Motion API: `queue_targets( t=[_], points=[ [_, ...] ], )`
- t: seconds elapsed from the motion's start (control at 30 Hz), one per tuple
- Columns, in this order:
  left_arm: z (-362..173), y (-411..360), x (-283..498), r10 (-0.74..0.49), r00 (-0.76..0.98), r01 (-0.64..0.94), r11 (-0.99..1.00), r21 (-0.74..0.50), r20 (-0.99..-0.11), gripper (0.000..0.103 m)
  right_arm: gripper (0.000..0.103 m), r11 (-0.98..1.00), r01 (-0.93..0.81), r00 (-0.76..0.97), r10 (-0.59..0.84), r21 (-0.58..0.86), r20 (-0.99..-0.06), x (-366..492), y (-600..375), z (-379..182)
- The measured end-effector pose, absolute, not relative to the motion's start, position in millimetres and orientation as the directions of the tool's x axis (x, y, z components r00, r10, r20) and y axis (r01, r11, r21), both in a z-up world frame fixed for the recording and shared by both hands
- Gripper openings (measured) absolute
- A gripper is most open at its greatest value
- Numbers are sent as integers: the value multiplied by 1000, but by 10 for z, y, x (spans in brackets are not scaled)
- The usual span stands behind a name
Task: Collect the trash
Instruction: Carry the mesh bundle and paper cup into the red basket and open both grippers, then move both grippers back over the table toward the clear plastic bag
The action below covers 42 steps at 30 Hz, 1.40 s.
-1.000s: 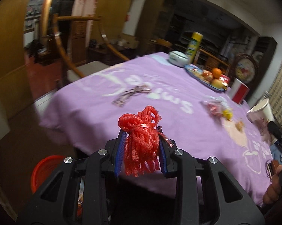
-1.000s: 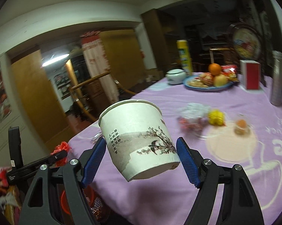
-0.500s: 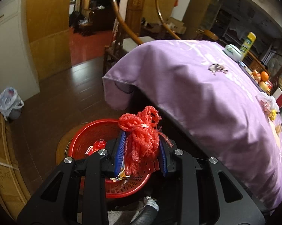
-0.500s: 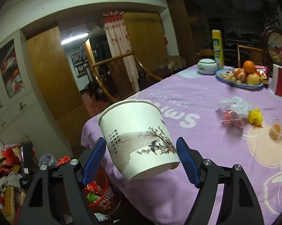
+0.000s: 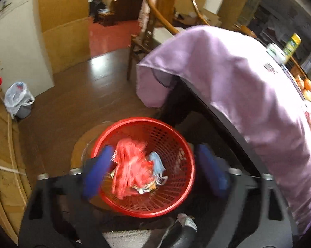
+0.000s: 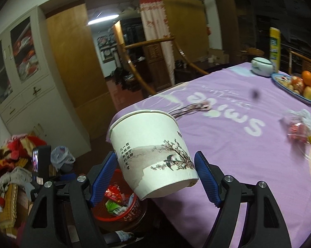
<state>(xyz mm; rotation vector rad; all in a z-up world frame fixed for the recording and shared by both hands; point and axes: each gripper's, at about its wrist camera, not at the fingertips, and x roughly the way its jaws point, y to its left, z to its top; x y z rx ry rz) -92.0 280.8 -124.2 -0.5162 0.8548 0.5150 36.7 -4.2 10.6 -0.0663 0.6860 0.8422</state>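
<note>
Red foam netting (image 5: 132,165), blurred with motion, sits between the spread blue pads of the left gripper (image 5: 153,171) and directly over the red mesh basket (image 5: 182,144), which stands on the floor beside the near corner of the desk (image 5: 248,86). The left jaws are wide apart and touch nothing; the netting appears to be dropping free into the basket, though the blur prevents saying whether it has landed. Other scraps, including a pale blue piece (image 5: 157,165), already lie in the basket. The right gripper (image 6: 155,175) carries a white paper cup (image 6: 153,155) printed with a branch-and-bird design, tilted with its mouth up and away; the right jaws stand at cup width, with the left pad against the cup wall and the right pad apparently just clear, so a firm hold is likely but not fully confirmed. The cup hangs above the near edge of the desk, with the basket visible below it in the right wrist view. Judgement: the step in hand is the release of the netting; the next move calls for clearing the left gripper aside, bringing the cup over the basket mouth and opening the right jaws. More litter (image 6: 298,128) remains toward the right edge of the desk.
</note>
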Motion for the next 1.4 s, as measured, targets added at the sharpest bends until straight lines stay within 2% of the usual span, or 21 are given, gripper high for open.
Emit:
queue_targets(
  t=[0.07,0.27,0.4,0.7,0.83,1.17,1.4],
  points=[
    [-1218,2868,-981,249,552,-637,742,-209,-796,94,76,660,-725,447,669,197,-594,315,76,78],
    [-1178,3052,-1088,388,494,-729,673,-127,-778,94,76,603,-777,375,674,180,-637,182,447,-27],
    [-1211,3236,-1181,439,448,-779,619,-99,-779,94,76,542,-825,311,673,161,-672,54,760,-130],
    [-1275,3635,-1416,420,444,-829,528,-184,-792,95,79,402,-902,173,672,159,-720,-176,1506,-318],
    [-1259,3648,-1441,440,436,-839,514,-178,-785,95,81,401,-900,155,662,172,-734,-181,1581,-385],
    [-1208,3467,-1284,395,471,-793,580,-183,-788,95,81,517,-835,261,676,190,-689,118,1105,-247],
    [-974,3013,-954,370,516,-710,689,-145,-773,95,81,595,-769,344,692,232,-634,362,501,-128]
  ],
)
